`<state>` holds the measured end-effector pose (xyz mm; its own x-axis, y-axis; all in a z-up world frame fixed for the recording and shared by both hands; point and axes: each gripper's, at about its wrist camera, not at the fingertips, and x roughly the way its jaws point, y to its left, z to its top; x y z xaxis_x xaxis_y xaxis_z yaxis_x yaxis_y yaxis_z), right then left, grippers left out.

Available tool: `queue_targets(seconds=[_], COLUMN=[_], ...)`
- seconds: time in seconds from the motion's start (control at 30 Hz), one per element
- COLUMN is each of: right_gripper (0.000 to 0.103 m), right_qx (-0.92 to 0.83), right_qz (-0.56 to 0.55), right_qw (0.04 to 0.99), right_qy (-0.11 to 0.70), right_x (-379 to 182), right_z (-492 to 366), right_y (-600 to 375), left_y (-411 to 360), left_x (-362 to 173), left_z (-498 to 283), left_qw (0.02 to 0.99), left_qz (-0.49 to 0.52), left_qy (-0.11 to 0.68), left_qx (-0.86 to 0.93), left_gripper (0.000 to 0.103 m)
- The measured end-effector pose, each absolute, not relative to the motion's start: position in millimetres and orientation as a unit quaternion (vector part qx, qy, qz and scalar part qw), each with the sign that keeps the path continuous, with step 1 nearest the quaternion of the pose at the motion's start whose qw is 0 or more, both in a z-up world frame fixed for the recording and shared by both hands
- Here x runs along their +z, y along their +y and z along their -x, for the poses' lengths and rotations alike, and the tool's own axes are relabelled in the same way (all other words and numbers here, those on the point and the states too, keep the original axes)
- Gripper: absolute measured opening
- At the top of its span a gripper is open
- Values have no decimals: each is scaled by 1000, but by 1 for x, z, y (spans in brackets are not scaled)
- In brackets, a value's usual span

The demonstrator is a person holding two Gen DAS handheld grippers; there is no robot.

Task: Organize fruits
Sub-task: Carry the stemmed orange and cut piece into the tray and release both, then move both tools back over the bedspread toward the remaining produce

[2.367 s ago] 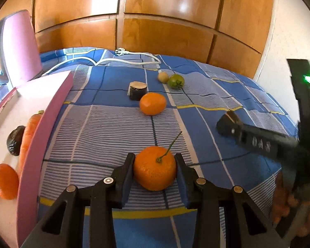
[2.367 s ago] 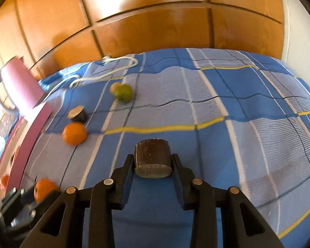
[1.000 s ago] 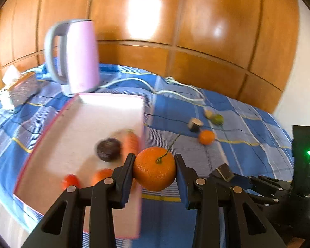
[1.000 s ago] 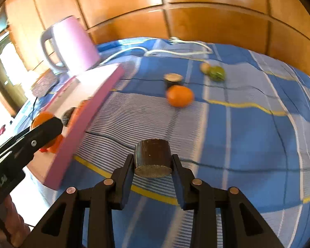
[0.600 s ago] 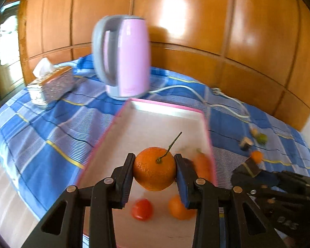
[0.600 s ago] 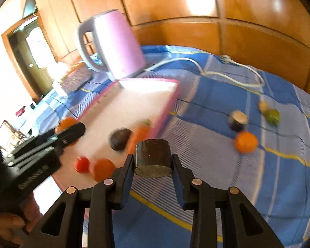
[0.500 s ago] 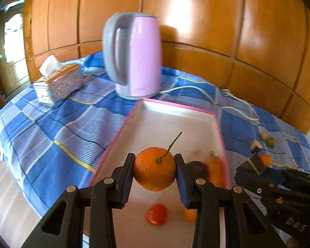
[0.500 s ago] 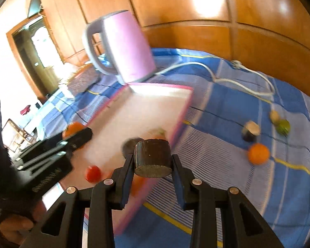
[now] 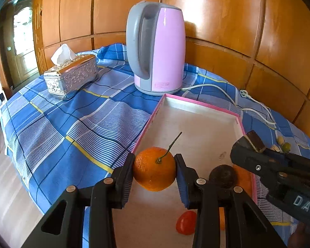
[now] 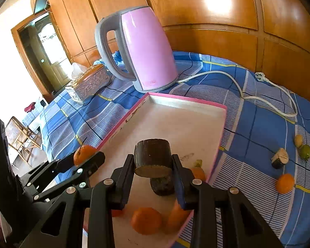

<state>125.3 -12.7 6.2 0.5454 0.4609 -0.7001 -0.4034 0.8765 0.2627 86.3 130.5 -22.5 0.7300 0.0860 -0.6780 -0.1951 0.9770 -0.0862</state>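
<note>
Two hand-held claws hang over a pink-rimmed tray (image 9: 198, 105) on a surface covered by a blue checked cloth (image 9: 76, 124) with yellow and white lines. The left claw (image 9: 155, 169) is clamped on an orange with a thin stem (image 9: 154, 168), held above the tray's near left edge. The right claw (image 10: 153, 163) grips a short dark cylinder-shaped piece with a pale cut end (image 10: 152, 157) and holds it over the middle of the tray.

Lying in the tray, near its front, are a dark round fruit (image 9: 223, 175), a small red tomato-like fruit (image 9: 186, 222), a loose orange (image 10: 145, 220) and a carrot (image 10: 198, 172), partly hidden behind the claws.

Behind the tray stands a pink and grey electric kettle (image 9: 157, 49), upright, its white cord (image 10: 248, 95) snaking to the right across the cloth to a loose plug. To the left of the kettle sits a silver embossed tissue box (image 9: 71, 76) with a white tissue sticking up.

Well to the right of the tray, 4 things rest on the cloth: another orange (image 10: 285, 183), a dark chunk with a pale cut face (image 10: 279, 158), a green fruit (image 10: 305, 152) and a small pale yellowish one (image 10: 298, 140) just beside it.

Glossy wooden panels (image 9: 217, 10) form the back wall, and a doorway shows at far left.
</note>
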Motion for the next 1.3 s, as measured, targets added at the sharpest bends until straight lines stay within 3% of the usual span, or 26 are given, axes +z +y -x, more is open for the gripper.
queue_targets(seconds=[0.57,1.3], right_gripper=[40,45], right_qx=[234,148], right_qz=[-63,-53], right_qw=[874,910], right_qy=[420,382], right_x=[-9,-5], right_z=[-108,-63], right_y=[-17,-70], left_y=[128,75], left_x=[-23,-12], left_z=[-77,-42], left_qw=[927,933], left_qz=[84,65], left_qy=[356,351], left_qx=[78,36], left_gripper=[46,47])
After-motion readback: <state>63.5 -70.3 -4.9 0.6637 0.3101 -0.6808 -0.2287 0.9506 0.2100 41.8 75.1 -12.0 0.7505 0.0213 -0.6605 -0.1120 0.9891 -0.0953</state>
